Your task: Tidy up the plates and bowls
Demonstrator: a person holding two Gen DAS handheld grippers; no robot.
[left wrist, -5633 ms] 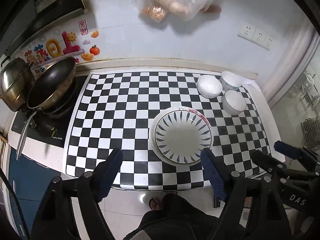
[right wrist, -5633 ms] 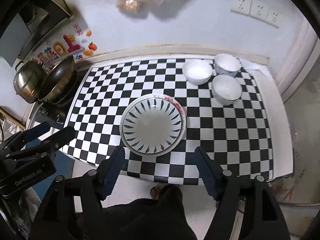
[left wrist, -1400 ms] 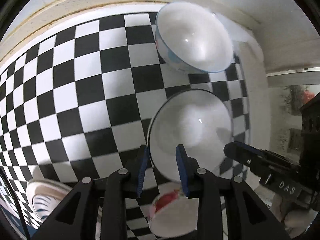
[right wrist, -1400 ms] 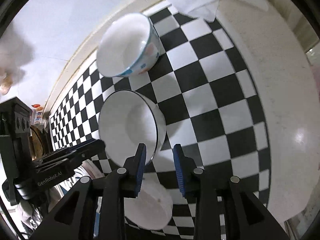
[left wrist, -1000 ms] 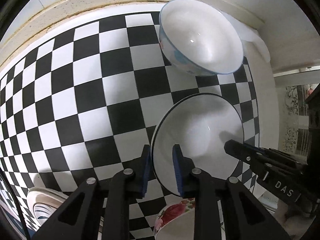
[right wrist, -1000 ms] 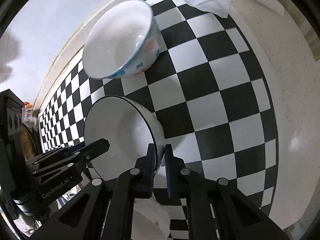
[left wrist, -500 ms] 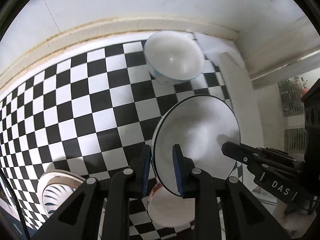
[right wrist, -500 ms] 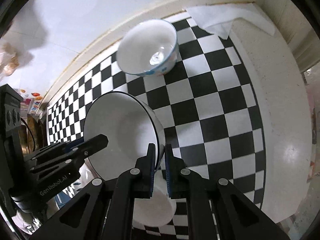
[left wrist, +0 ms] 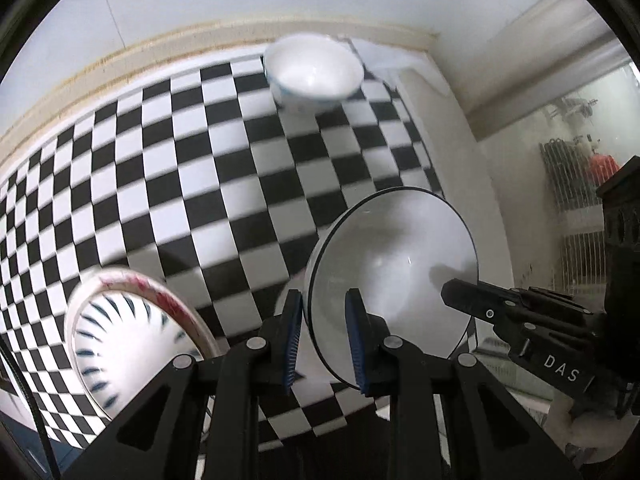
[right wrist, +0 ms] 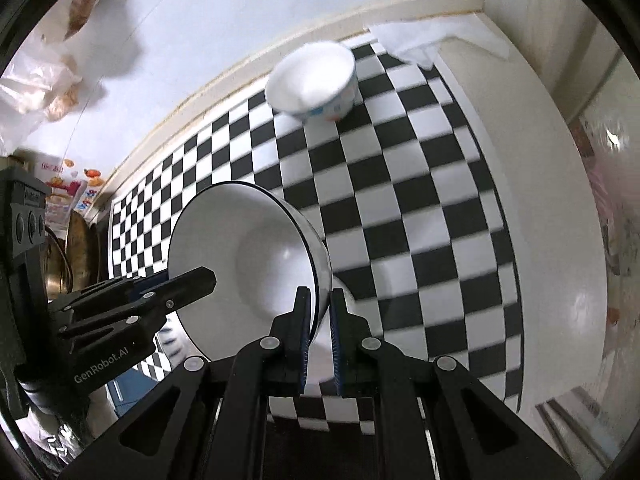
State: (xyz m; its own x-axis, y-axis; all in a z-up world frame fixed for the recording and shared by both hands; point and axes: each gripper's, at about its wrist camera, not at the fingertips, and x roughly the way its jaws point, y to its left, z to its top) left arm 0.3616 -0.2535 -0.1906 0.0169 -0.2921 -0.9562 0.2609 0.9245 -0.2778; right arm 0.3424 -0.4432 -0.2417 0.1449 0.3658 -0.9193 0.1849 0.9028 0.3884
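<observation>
Left gripper (left wrist: 322, 334) marked "GenRobot.AI" and right gripper (right wrist: 319, 334) marked "DAS" both clamped on rim of black-rimmed bowl (left wrist: 394, 276), raised above checkered counter (left wrist: 192, 168) near its right front edge, patterned bowl (left wrist: 314, 74) at back right corner

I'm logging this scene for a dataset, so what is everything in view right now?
dark-rimmed bowl: 1, white, tilted in the air, gripped at opposite rim edges.
patterned bowl: 1, white with blue and pink marks, back of counter.
third bowl: 1, white, under the lifted bowl, mostly hidden.
plates: stack, white with dark dashes, red-trimmed one beneath.
checkered mat: 1, black and white.
cloth: 1, white, back corner.
pots: metal, far left.
left gripper: black, shut on bowl rim.
right gripper: black, shut on bowl rim.
</observation>
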